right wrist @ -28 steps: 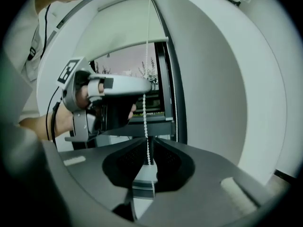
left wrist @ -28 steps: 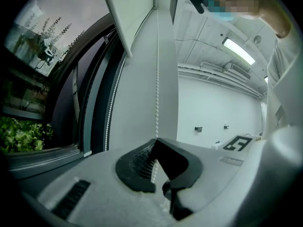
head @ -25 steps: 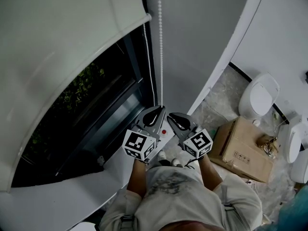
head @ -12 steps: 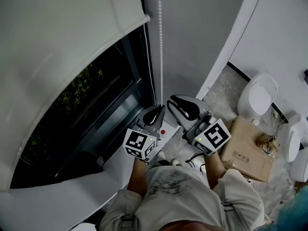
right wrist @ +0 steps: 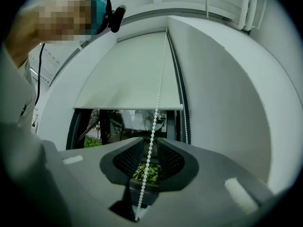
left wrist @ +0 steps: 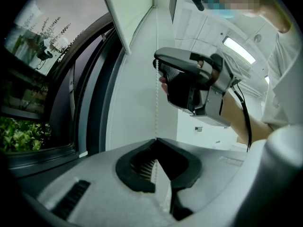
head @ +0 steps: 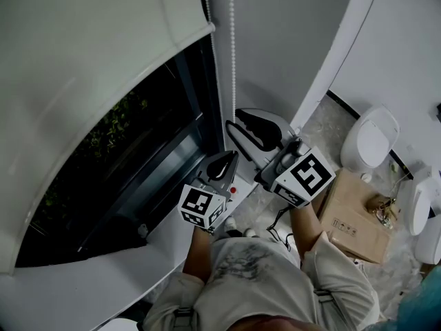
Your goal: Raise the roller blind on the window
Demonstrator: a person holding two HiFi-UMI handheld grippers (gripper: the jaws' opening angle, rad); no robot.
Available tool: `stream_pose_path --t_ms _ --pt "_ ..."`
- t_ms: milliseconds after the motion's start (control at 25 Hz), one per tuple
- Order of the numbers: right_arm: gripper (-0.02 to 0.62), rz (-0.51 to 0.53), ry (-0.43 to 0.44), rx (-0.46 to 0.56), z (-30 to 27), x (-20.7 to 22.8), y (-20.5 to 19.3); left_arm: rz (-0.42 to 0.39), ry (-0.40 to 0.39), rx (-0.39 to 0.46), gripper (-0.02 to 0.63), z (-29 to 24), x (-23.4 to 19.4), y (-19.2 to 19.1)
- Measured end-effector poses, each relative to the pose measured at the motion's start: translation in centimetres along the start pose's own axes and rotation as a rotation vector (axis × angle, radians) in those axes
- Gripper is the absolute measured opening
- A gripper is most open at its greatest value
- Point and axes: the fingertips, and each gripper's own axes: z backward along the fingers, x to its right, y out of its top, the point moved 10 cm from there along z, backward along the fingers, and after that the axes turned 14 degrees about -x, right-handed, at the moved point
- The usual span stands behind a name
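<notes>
Left gripper (head: 226,158) (left wrist: 156,140): fingers pressed together, pinching the bead chain (head: 232,61) (left wrist: 156,103) at the tips. The chain runs straight up from there along the wall beside the window (head: 138,157).

Right gripper (head: 232,124) (right wrist: 149,145): higher on the same chain, above my left. Fingers are spread a little and the chain (right wrist: 158,89) passes through the gap, not clamped.

Roller blind (head: 89,54) (right wrist: 128,74): covers the upper part of the window. Its bottom edge sits partway down, with the glass below it bare and greenery outside.

A toilet (head: 372,140) and a cardboard box (head: 348,216) are on the floor to my right.
</notes>
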Motion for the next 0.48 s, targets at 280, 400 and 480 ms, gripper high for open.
stream_pose_path --t_ms 280,400,480 --pt "0.018 -0.019 0.006 -0.024 -0.48 0.24 0.39 0.002 -0.008 0.006 0.011 -0.27 0.32 -0.02" --pt "0.015 -0.035 0.006 -0.009 -0.21 0.02 0.24 0.010 -0.010 0.011 0.011 -0.11 0.38 -0.14" --pt "0.015 -0.037 0.001 -0.007 -0.10 -0.18 0.00 0.012 -0.006 0.007 0.011 0.00 0.33 -0.31"
